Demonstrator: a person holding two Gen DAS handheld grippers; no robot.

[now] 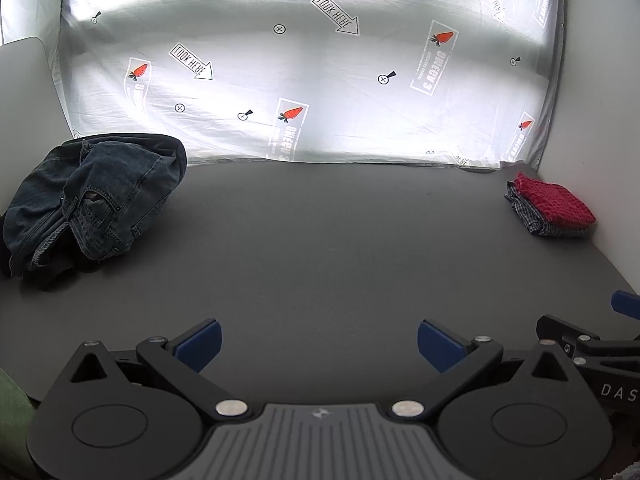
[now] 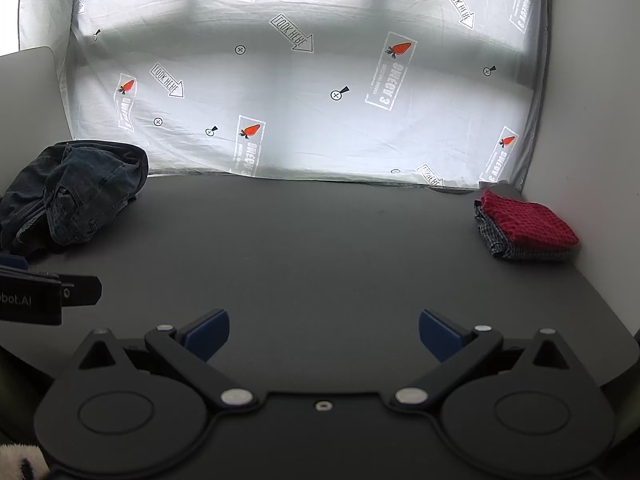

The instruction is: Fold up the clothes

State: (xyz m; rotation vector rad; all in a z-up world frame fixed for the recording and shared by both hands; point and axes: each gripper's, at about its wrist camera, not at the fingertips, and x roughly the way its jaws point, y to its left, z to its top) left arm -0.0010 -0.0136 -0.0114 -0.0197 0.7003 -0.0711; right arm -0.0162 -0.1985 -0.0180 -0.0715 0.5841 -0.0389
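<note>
A crumpled pair of dark blue jeans lies in a heap at the far left of the dark grey table; it also shows in the right wrist view. A folded red cloth sits on a folded checked cloth at the far right, also seen in the right wrist view. My left gripper is open and empty, over the table's near edge. My right gripper is open and empty, beside it to the right.
A backlit white sheet with carrot logos and "LOOK HERE" arrows hangs behind the table. White walls close in the right side and a grey panel stands at the left.
</note>
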